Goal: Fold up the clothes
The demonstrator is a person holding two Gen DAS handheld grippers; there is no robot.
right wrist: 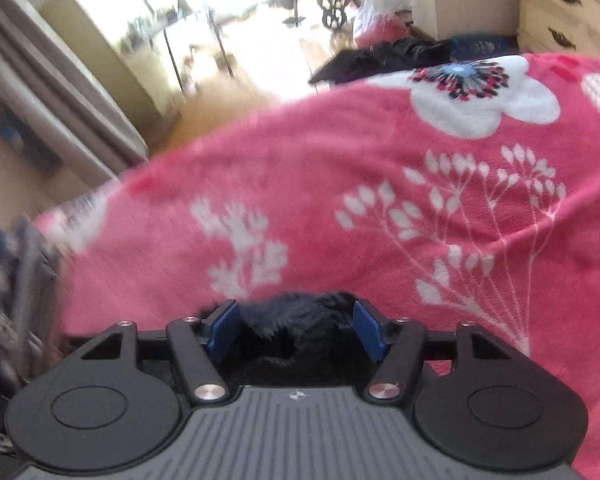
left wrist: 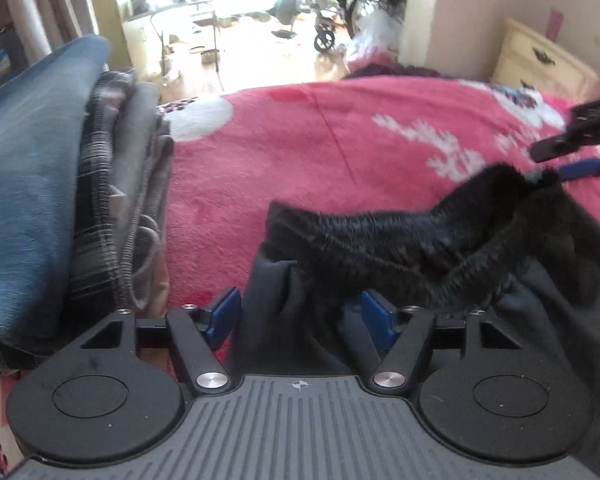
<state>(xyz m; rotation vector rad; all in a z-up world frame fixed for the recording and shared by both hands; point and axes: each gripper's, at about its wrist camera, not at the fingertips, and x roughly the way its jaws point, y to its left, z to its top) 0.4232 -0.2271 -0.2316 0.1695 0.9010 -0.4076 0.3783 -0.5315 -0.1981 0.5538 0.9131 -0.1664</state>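
Left gripper (left wrist: pixel 300 318) jaws spread wide, black garment (left wrist: pixel 400 240) bunched loosely between the blue pads (left wrist: pixel 224 312), not pinched. Right gripper (right wrist: pixel 296 330) jaws also wide, fuzzy black cloth lying between them, ungripped. Garment lies on pink floral blanket (left wrist: pixel 300 132) covering the bed. Stack of folded clothes (left wrist: pixel 60 184) sits to the left. Cream dresser (right wrist: pixel 564 12) behind.
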